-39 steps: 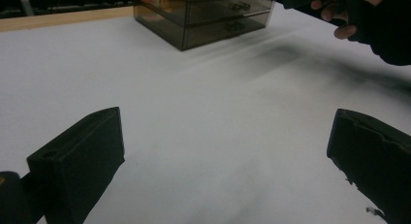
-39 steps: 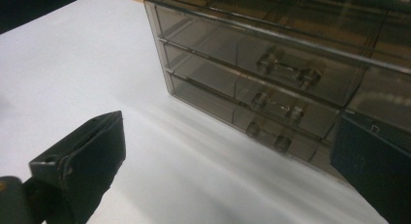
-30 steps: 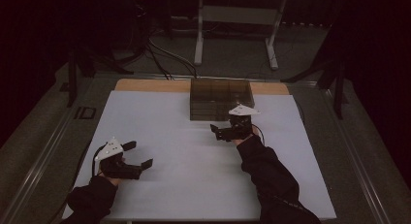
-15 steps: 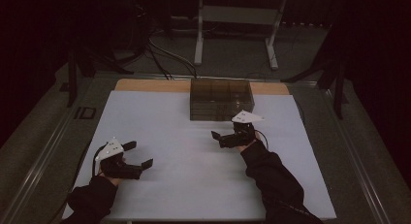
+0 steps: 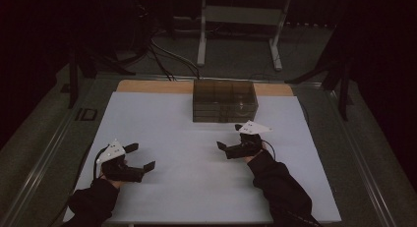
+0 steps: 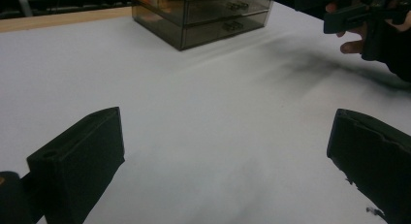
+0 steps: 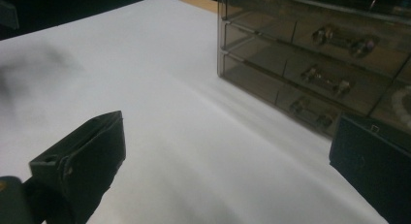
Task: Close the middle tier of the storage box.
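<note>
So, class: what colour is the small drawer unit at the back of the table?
Smoky, see-through brown drawer unit, clearest in the right gripper view.

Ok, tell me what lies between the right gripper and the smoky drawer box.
Nothing: in the high view, only bare white table top separates the right gripper from the smoky drawer box. The right gripper view shows the same bare stretch.

We cannot make out what lies inside the smoky drawer unit [image 5: 224, 100]; its top runs off the right gripper view.
</note>
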`<state>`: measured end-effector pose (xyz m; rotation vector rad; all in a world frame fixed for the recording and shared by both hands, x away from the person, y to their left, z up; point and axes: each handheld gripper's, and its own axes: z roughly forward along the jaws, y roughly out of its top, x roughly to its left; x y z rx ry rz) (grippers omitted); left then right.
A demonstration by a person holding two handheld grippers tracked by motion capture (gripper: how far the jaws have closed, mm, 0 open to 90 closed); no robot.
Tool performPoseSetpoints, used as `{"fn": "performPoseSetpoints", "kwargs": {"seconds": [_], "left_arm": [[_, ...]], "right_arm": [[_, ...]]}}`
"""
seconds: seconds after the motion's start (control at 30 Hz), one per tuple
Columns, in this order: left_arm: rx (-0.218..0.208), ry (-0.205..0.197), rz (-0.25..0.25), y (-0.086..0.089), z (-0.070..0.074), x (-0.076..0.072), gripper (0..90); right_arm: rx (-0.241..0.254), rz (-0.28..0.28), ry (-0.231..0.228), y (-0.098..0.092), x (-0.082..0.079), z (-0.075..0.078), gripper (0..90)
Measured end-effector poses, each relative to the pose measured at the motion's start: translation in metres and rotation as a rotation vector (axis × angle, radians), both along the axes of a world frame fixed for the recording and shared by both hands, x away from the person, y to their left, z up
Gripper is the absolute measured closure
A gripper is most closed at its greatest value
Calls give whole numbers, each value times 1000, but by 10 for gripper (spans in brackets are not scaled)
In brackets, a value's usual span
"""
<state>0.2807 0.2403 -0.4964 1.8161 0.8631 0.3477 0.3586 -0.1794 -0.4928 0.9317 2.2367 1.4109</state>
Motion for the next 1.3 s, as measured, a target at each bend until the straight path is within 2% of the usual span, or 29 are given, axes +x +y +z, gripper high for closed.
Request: {"fn": "performPoseSetpoints", "kwargs": {"seconds": [0.4,0.87,1.3], "left_arm": [[0,0,-1,0,0,0,14],[0,0,-10,-1,0,-1,14],[1,-1,-17,-2,0,-2,14]], "right_arm": [[21,28,2,-13,-12,-6,1],[23,26,-18,-30,-29,-6,1],[27,18,-12,-47,-41,-7,1]]}}
